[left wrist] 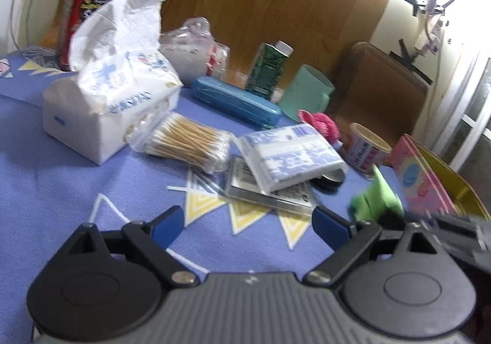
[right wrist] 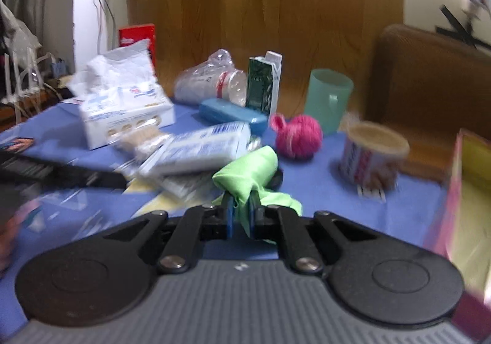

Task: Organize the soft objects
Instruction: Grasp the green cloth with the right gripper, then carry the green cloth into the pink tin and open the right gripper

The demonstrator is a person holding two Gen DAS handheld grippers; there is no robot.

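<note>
The right claw (right wrist: 240, 215) is squeezed tight on a soft, bright green cloth (right wrist: 250, 173). The two blue pads pinch a thin bit of the cloth between them. Most of the cloth puffs up in a lump just past the tips of the claw, and a flap hangs down on the right side of the pads. The picture is too blurry to say if the lump is touching the blue tablecloth with yellow triangles (right wrist: 322, 187) or is lifted off it.

The left claw (left wrist: 250, 222) is open wide and has nothing in it. Only tablecloth shows between its blue pads. In the left claw's picture the green cloth is off to the right, just past the right pad.

A round pink ball of yarn (right wrist: 299, 139) sits on the tablecloth behind the green cloth, a little to the right and apart from it. A small flat pack of tissues with blue print (left wrist: 291, 155) lies ahead of the left claw, resting on a flat clear packet (left wrist: 267, 190). A clear bag of cotton swabs with wooden sticks (left wrist: 187, 144) lies to its left. Next to that is a big white pack of tissues (left wrist: 107, 104) with one tissue sticking up. A pink box with a yellow inside (right wrist: 466, 190) stands open at the right edge of the table.
</note>
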